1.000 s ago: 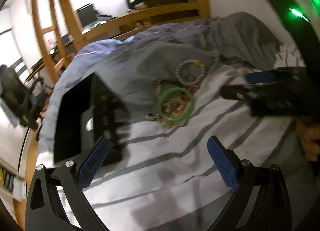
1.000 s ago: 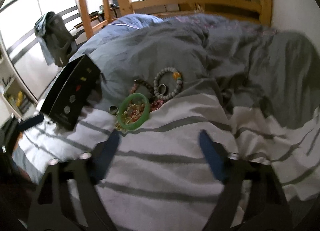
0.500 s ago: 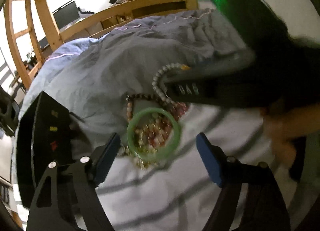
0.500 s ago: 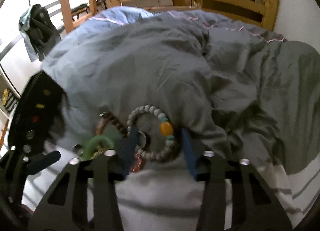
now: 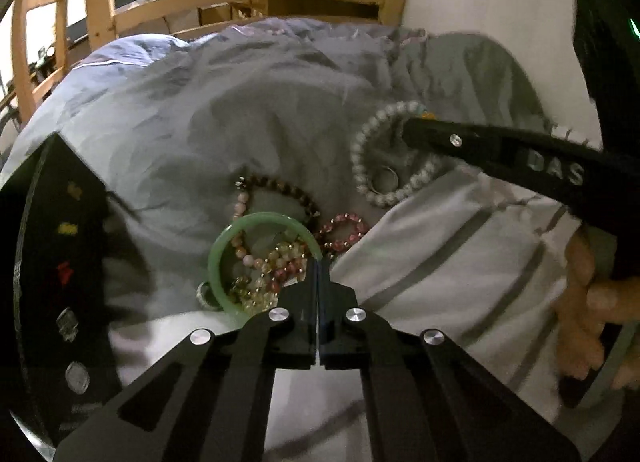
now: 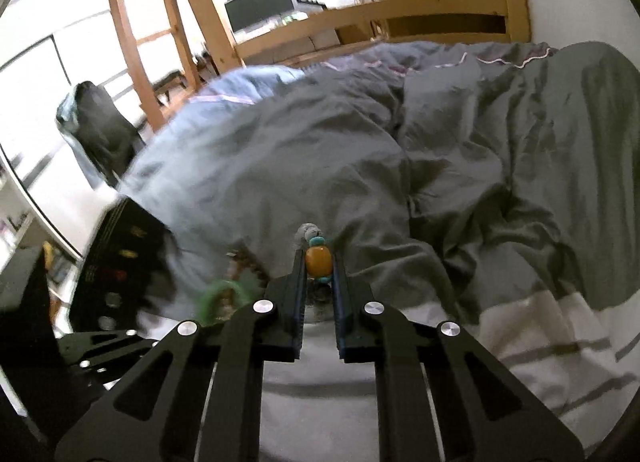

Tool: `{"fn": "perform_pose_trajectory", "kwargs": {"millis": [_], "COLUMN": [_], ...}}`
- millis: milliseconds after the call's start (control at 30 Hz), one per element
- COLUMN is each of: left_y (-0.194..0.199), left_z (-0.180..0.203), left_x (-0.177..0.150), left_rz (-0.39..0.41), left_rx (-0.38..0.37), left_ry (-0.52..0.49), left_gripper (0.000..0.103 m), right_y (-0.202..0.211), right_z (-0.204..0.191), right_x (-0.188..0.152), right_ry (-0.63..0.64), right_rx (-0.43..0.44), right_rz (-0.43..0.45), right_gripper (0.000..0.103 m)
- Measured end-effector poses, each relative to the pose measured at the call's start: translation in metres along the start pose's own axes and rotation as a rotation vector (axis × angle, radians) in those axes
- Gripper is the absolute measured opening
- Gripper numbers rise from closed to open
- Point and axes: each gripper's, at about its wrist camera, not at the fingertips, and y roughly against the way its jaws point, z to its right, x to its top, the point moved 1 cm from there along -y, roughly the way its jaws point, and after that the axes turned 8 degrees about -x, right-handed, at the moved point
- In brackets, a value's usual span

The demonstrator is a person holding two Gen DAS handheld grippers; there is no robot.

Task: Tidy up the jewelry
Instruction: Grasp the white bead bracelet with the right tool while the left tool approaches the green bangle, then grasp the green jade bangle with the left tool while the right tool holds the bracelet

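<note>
A heap of jewelry lies on the bed: a green bangle (image 5: 256, 227), pink and yellow bead bracelets (image 5: 276, 262), a dark bead bracelet (image 5: 280, 186) and a grey bead bracelet (image 5: 362, 166) with a ring (image 5: 385, 179) inside it. My left gripper (image 5: 318, 262) is shut on the near right rim of the green bangle. My right gripper (image 6: 318, 258) is shut on the grey bracelet at its orange bead (image 6: 318, 260); it also shows in the left wrist view (image 5: 416, 130). A black jewelry box (image 5: 52, 282) stands open at the left.
A rumpled grey duvet (image 6: 440, 162) covers the far bed over a white striped sheet (image 5: 440, 262). A wooden bed rail (image 6: 400, 10) and ladder (image 6: 132, 22) stand behind, with a monitor (image 6: 260, 2) and a chair (image 6: 100, 130) beyond.
Both grippers moved forward to the heap and closed: the left onto the green bangle's rim, the right onto the grey bracelet's orange bead.
</note>
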Motion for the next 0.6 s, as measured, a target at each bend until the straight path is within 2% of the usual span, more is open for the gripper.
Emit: {"fn": "perform_pose_trajectory", "kwargs": {"millis": [67, 167, 233, 300, 333, 367, 400, 500, 533, 567, 600], "left_y": [0.013, 0.027, 0.024, 0.015, 0.012, 0.004, -0.002, -0.022, -0.025, -0.031, -0.034], "left_z": [0.002, 0.004, 0.005, 0.007, 0.009, 0.009, 0.01, 0.01, 0.009, 0.006, 0.002], "left_x": [-0.004, -0.009, -0.008, -0.009, -0.012, -0.011, -0.01, -0.006, -0.007, -0.007, -0.008], "left_rz": [0.03, 0.047, 0.035, 0.016, 0.008, 0.003, 0.013, -0.027, -0.035, -0.067, -0.095], "left_rx": [-0.015, -0.031, -0.016, 0.036, 0.053, 0.089, 0.122, 0.137, 0.13, 0.106, 0.074], "left_ry": [0.014, 0.02, 0.011, -0.009, -0.021, -0.038, -0.052, -0.074, -0.075, -0.064, -0.042], "left_gripper": [0.0, 0.0, 0.0, 0.009, 0.035, 0.071, 0.08, 0.077, 0.061, 0.03, 0.016], "right_y": [0.013, 0.029, 0.035, 0.036, 0.035, 0.033, 0.03, 0.023, 0.022, 0.021, 0.021], "right_z": [-0.002, -0.008, -0.014, -0.018, -0.02, -0.021, -0.021, -0.022, -0.022, -0.021, -0.021], "right_x": [0.0, -0.003, -0.005, -0.006, -0.006, -0.007, -0.007, -0.009, -0.009, -0.01, -0.01], "right_ry": [-0.023, -0.027, -0.023, -0.013, -0.008, -0.005, -0.001, 0.013, 0.016, 0.018, 0.019], "right_rx": [0.065, 0.1, 0.111, 0.112, 0.111, 0.111, 0.11, 0.1, 0.1, 0.1, 0.099], "right_rz": [0.034, 0.06, 0.067, 0.062, 0.058, 0.051, 0.043, 0.023, 0.02, 0.02, 0.02], "right_gripper": [0.013, 0.013, 0.013, 0.013, 0.013, 0.013, 0.013, 0.013, 0.013, 0.013, 0.013]}}
